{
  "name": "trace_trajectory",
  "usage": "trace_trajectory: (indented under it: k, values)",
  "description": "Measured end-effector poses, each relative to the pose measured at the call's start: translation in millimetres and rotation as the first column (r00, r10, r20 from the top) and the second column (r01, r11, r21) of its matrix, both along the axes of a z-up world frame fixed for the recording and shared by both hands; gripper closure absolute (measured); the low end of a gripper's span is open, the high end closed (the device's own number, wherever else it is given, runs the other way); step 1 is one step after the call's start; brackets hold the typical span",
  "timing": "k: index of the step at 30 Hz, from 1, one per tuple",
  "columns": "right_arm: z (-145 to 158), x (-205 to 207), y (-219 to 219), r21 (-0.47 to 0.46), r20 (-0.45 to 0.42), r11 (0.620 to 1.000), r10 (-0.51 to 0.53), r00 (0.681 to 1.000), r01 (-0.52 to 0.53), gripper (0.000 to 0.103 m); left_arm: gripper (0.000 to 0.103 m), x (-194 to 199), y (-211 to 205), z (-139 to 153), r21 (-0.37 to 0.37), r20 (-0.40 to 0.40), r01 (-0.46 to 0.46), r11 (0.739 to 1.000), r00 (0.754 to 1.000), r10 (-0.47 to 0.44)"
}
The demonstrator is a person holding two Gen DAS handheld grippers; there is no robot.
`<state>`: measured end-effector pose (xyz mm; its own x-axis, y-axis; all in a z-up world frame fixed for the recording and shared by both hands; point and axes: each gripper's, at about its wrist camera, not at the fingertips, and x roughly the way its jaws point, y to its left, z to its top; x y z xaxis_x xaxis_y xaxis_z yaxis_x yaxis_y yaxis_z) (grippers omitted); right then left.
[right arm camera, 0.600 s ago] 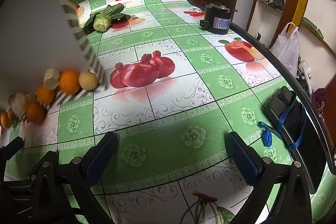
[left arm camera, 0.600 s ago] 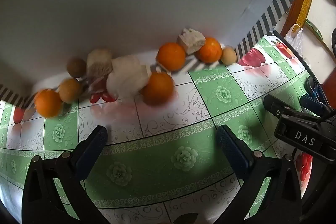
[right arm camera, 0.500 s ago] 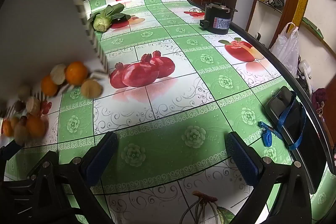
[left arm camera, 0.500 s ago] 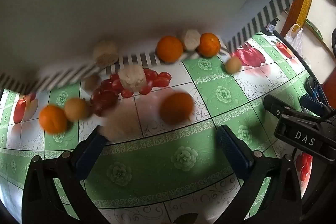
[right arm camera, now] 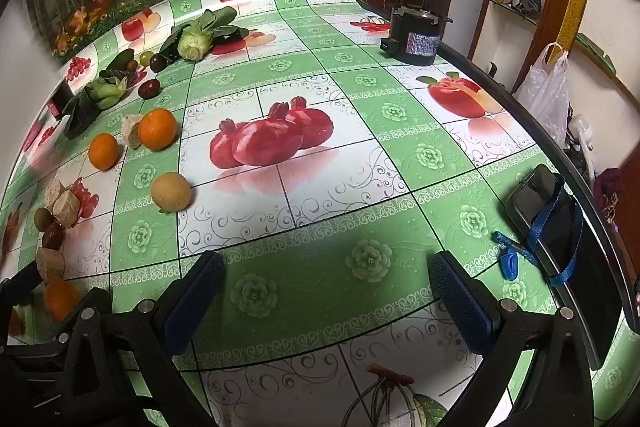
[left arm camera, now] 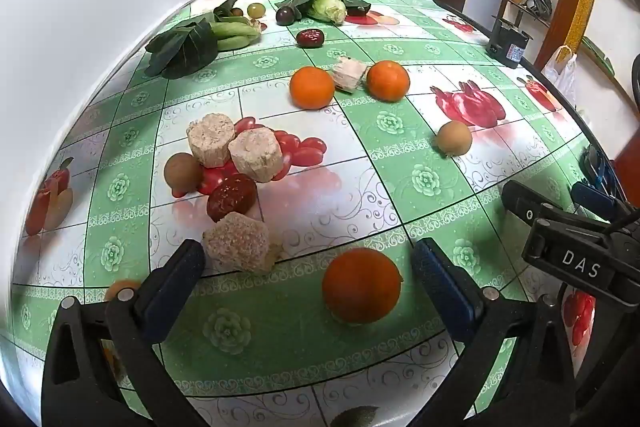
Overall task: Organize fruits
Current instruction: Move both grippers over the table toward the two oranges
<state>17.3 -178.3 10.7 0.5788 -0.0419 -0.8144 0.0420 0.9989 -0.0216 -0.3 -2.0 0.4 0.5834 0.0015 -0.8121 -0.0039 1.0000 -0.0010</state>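
left gripper [left arm camera: 308,263] low in the frame, jaws wide apart, clamped on nothing. one orange [left arm camera: 361,285] between them at lower centre, resting on the bench [left arm camera: 424,183], touching neither jaw. a beige crumbly block [left arm camera: 237,246] just beside the left jaw.

four oranges counted in the left wrist view: the near one, two more at upper centre [left arm camera: 312,87] [left arm camera: 388,81] with a pale chunk [left arm camera: 349,74] between them, and part of one [left arm camera: 122,287] behind the left jaw at lower left. four beige blocks in all, two stacked at centre left [left arm camera: 211,139] [left arm camera: 256,155] atop a cluster of small red tomatoes [left arm camera: 306,151]. two brown round fruits: one [left arm camera: 183,173] left of the cluster, one [left arm camera: 454,137] at centre right. two dark red fruits, one [left arm camera: 232,197] below the cluster, one [left arm camera: 311,38] farther up. two leafy green bunches [left arm camera: 192,43] [left arm camera: 326,3] at the top.

right gripper [right arm camera: 324,291] at the bottom of its frame, jaws wide apart over bare patterned cloth, holding nothing. fruit spread along the left edge there. one phone [right arm camera: 540,211] with a blue strap at right, one black cylinder [right arm camera: 418,35] at upper right.
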Motion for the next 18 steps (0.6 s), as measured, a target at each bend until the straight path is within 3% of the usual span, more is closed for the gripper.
trace_trajectory:
  k: [18]
  values:
    - [0.1, 0.0, 0.0, 0.0, -0.001, 1.0, 0.0, 1.0, 0.0, 0.0, 0.0, 0.9, 0.4, -0.2, -0.001, -0.002, 0.0, 1.0, 1.0, 0.0]
